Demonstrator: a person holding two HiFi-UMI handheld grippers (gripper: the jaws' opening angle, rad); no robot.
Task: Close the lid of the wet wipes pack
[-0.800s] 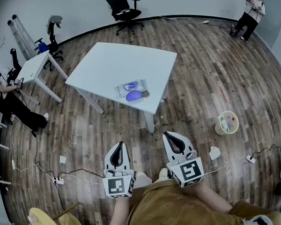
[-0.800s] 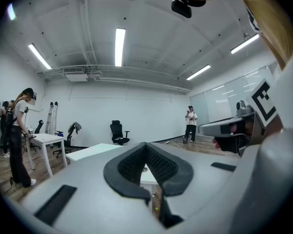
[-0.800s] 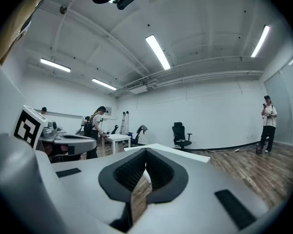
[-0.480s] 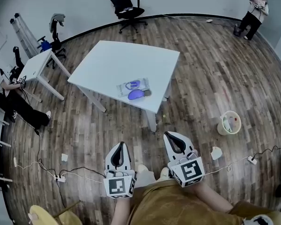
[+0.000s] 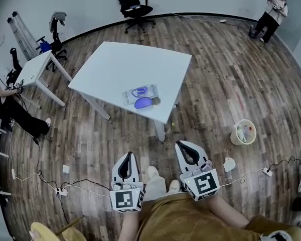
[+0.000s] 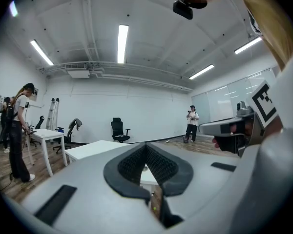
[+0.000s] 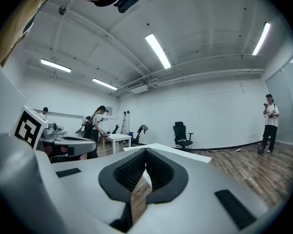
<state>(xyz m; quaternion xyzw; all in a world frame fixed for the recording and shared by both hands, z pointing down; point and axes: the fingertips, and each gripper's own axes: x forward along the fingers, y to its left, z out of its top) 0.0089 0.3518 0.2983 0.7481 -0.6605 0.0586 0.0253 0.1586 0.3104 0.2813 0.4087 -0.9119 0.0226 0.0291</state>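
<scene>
Left gripper [image 5: 129,154] and right gripper [image 5: 182,144] still closed, empty, wet wipes pack [image 5: 140,92] unmoved

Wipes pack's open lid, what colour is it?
Blue-purple oval plastic lid, best seen in the head view.

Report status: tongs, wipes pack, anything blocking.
Left tongs and right tongs shut, empty. Pale flat wet wipes pack on white table, purple lid open. Tongs far off; nothing seen blocking.

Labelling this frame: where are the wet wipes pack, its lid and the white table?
wet wipes pack [image 5: 138,92]: head view, its blue label.
lid [image 5: 142,103]: head view, middle of the purple flap.
white table [image 5: 125,64]: head view, bare tabletop.
</scene>
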